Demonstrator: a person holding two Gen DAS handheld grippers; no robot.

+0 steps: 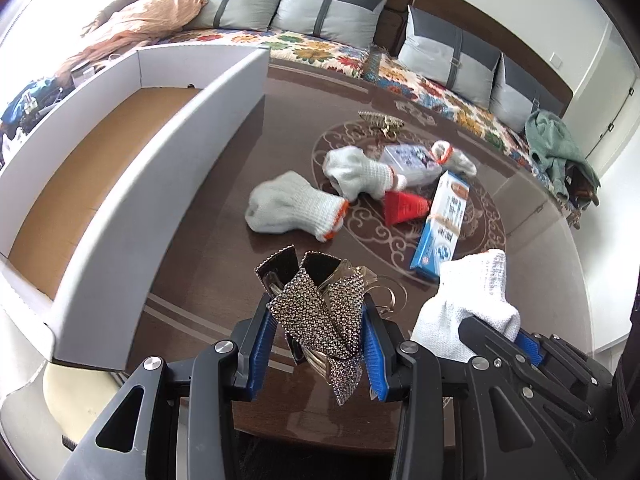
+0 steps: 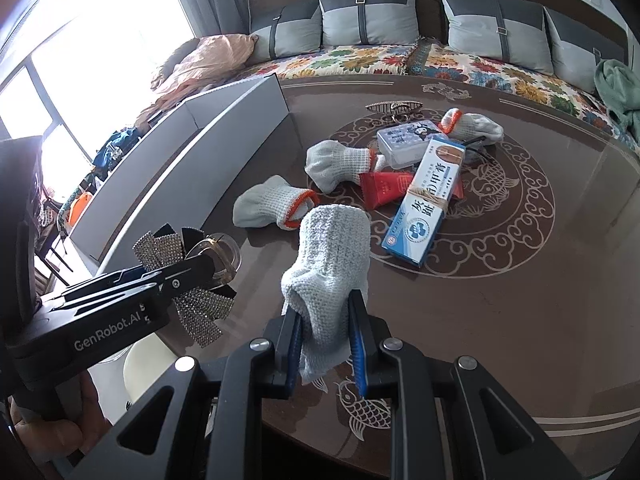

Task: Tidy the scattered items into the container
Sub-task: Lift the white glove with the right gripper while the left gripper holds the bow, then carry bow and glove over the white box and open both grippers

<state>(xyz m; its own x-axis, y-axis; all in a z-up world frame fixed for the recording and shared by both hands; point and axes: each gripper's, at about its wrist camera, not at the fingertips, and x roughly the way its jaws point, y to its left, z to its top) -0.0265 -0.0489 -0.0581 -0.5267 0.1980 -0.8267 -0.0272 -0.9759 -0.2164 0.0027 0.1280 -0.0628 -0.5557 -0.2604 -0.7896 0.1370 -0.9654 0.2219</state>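
Observation:
My left gripper [image 1: 318, 320] is shut on a rhinestone hair clip [image 1: 320, 308], lifted above the brown table. In the right wrist view the same hair clip [image 2: 192, 280] shows in that gripper at the left. My right gripper [image 2: 324, 322] is shut on a white knit glove [image 2: 328, 264], also seen as the glove [image 1: 468, 304] at lower right of the left wrist view. The white cardboard box [image 1: 160, 152] with a brown floor stands open to the left. On the table lie two more white gloves [image 1: 292, 206] [image 1: 360, 172], a red tube [image 1: 404, 208] and a blue-white carton [image 1: 440, 224].
A clear plastic case [image 1: 412, 162], another glove [image 1: 452, 156] and a gold hair claw [image 1: 380, 122] lie further back on the table [image 1: 224, 264]. Behind it runs a sofa [image 1: 320, 46] with grey cushions and a flowered cover. A green cloth [image 1: 556, 148] lies at its right end.

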